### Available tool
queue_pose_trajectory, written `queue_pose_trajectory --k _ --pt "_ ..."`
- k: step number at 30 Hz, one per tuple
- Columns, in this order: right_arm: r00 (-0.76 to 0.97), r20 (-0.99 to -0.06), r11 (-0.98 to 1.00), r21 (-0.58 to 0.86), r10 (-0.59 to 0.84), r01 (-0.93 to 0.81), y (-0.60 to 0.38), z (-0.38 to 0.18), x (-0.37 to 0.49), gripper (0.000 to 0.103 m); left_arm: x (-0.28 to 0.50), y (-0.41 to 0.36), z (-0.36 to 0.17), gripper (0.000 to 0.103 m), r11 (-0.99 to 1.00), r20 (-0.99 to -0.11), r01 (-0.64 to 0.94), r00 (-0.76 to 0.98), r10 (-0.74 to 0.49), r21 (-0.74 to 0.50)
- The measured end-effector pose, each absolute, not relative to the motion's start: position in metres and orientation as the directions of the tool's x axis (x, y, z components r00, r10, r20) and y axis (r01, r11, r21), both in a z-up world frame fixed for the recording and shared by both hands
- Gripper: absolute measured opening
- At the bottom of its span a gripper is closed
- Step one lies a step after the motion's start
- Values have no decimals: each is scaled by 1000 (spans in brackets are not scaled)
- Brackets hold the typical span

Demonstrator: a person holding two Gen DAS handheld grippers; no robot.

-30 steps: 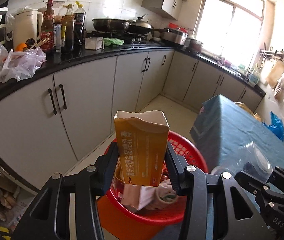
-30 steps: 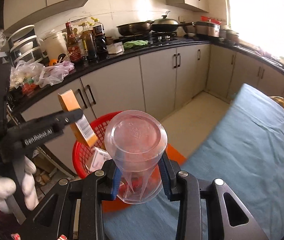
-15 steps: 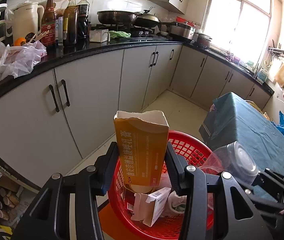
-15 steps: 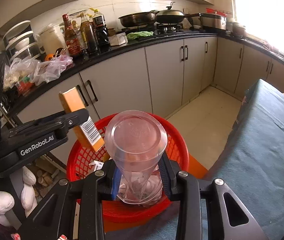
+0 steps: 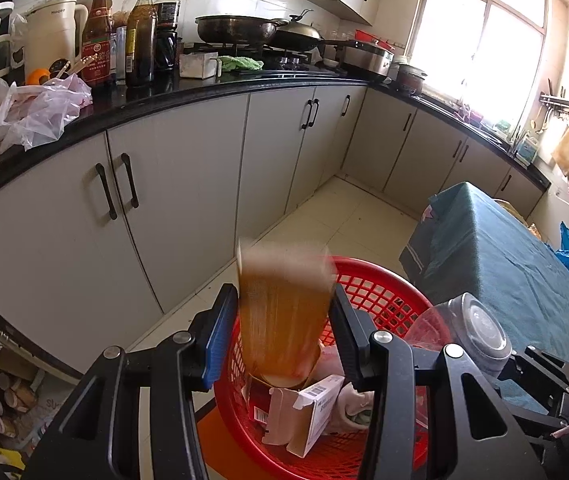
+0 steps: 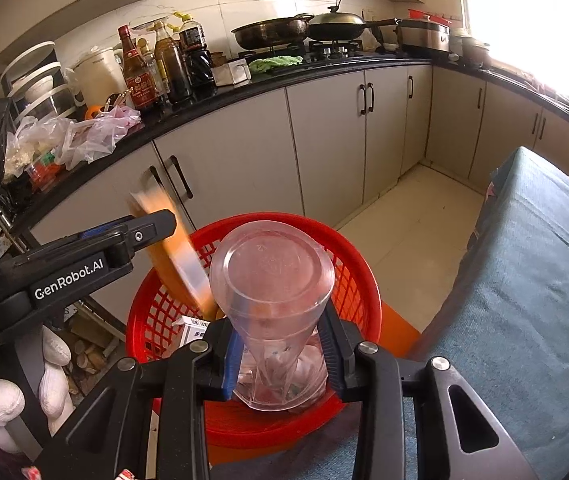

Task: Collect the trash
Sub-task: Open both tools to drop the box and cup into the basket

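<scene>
Trash run, kitchen, items as seen:

1 × orange carton (image 5: 284, 316): motion-blurred, between the jaws of the left gripper (image 5: 284, 336), which are spread wider than the carton w/ gaps showing both sides; looks released and dropping, directly over the basket. Judged light, thin card, crushable; best held across the flat faces, mid-height.

1 × clear plastic cup (image 6: 272, 280): upside down, base toward camera, pinched near its rim end by the right gripper (image 6: 280, 344), jaws closed in on it; wall buckled at the grip. Judged v. light, flimsy, slick; squeeze gently, low on the cone. Sits above the basket's near edge.

1 × red basket (image 5: 388, 296): on floor, left of the blue-covered table (image 6: 532, 288). Contents: 1 small white box (image 5: 312, 412) w/ barcode, other scraps, count unclear.

Far counter (image 5: 204, 88): approx. 4 sauce bottles, 2 pans, plastic bags.
</scene>
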State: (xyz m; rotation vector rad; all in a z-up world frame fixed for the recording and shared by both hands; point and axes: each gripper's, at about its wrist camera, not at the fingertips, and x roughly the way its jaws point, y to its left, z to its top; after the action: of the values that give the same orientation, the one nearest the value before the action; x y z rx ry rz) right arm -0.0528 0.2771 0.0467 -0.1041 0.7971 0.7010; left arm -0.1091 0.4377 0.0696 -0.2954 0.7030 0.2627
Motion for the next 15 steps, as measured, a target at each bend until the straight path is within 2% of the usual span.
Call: queue_pose_trajectory --k 1,3,6,15 --pt "487 -685 770 173 542 -615 276 47 -54 42 -109 438 70 47 926 -665 -332 735 135 -179" --pt "487 -680 766 175 548 -618 275 48 -56 49 -110 437 71 58 926 -662 -330 738 132 -184" --pt "499 -672 767 164 548 -621 271 51 -62 51 -113 436 74 64 925 -654 -333 744 138 -184" --pt "527 -650 782 175 548 -598 243 64 -80 53 -130 426 84 69 928 -641 -337 750 162 -160"
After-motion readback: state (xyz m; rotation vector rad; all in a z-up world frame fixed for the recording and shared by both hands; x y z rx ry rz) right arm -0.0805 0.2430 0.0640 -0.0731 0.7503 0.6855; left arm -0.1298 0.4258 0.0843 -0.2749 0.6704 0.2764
